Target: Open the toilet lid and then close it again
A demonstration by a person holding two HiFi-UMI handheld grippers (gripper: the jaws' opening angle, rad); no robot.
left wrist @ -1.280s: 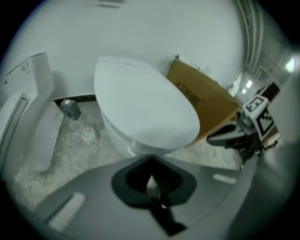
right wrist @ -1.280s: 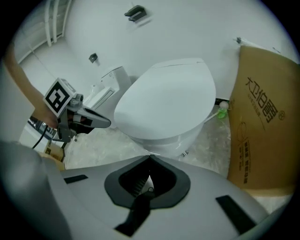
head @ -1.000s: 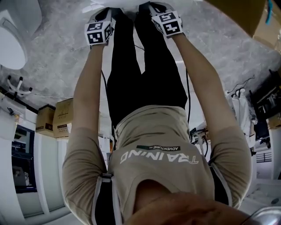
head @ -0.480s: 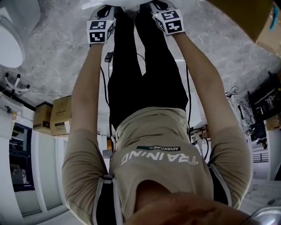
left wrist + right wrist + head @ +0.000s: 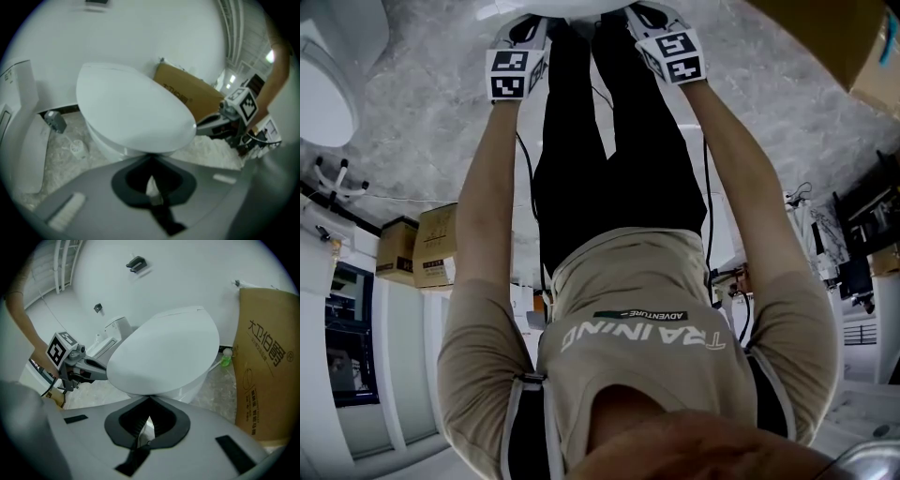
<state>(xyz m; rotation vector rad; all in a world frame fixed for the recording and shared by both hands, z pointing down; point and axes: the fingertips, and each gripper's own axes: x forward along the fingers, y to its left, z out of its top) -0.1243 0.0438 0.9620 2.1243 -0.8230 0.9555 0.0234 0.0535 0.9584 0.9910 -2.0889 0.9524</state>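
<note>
White oval plastic toilet lid [image 5: 131, 108] lies down over its bowl [image 5: 101, 140], left gripper [image 5: 150, 160] and right gripper [image 5: 149, 400] both pinched together empty at its front rim, barely shifted this past second, so the lift looks unstarted.

The toilet lid [image 5: 131, 108] looks like smooth, glossy white plastic. The cardboard box [image 5: 267, 362] is matt brown, the floor [image 5: 422, 112] mottled grey stone, and the person's shirt [image 5: 637, 281] soft beige cloth.
</note>
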